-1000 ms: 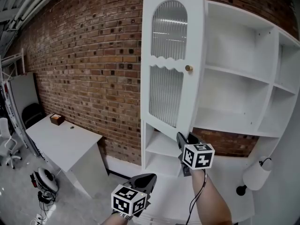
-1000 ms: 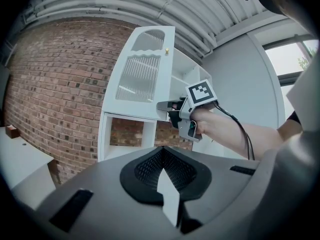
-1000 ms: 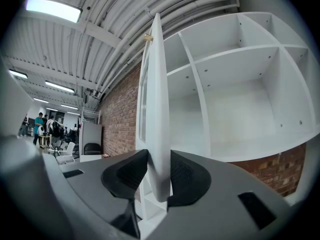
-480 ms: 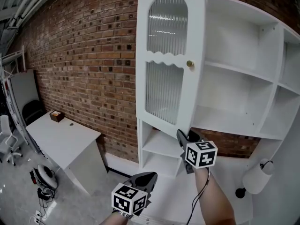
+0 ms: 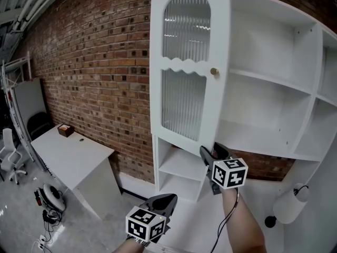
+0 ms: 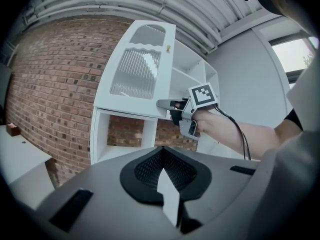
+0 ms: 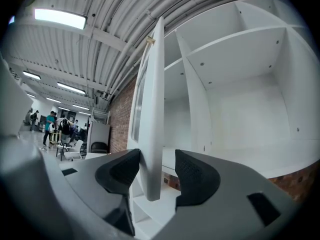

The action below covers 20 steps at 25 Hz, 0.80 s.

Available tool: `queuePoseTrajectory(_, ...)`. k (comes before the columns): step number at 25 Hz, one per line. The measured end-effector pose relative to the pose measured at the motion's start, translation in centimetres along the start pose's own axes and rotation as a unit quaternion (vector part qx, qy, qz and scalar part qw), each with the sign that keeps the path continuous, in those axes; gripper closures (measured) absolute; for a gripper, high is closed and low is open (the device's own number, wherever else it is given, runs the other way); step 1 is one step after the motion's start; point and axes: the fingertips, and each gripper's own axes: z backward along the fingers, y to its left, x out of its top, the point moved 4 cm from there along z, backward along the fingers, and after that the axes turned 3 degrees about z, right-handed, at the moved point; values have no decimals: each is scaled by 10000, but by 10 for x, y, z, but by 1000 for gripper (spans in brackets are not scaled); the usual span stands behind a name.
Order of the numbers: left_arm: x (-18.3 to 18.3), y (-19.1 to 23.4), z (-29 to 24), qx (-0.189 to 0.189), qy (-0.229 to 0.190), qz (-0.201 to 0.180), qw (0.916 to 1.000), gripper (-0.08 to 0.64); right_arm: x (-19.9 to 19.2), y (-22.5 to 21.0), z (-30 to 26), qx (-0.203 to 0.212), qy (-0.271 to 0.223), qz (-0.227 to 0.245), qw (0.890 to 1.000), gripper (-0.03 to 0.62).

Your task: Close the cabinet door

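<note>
The white cabinet door (image 5: 189,62) with ribbed glass and a brass knob (image 5: 214,71) stands part open in front of the empty white shelves (image 5: 263,88). My right gripper (image 5: 208,155) is at the door's lower free corner. In the right gripper view the door's edge (image 7: 152,109) stands between the jaws of the right gripper (image 7: 157,171). Those jaws have just been opening: the left pad lies against the door, the right pad stands off it. My left gripper (image 5: 167,200) hangs low and in front, shut and empty. It sees the door (image 6: 135,69) and the right gripper (image 6: 172,104).
A brick wall runs to the left. Below it stand a white desk (image 5: 73,157) with a small brown box (image 5: 65,130), office chairs (image 5: 8,157) and a cable reel (image 5: 50,199) on the floor. A white roll (image 5: 287,204) sits at lower right. People stand far off (image 7: 55,126).
The door has swung round and shows more of its face. My right gripper moved a little right with its lower corner, and its jaws have spread. The left gripper barely shifted.
</note>
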Motion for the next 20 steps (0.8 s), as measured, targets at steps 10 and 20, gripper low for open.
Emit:
queuePoseTrajectory(10, 6, 1, -15, 48, -41, -32, 10000, 554, 0, -22, -10, -796, 120, 380, 9960, 302)
queuePoseTrajectory(20, 11, 7, -27, 41, -42, -63, 10000, 552, -1, -40, -25, -963, 277, 136, 9949, 290)
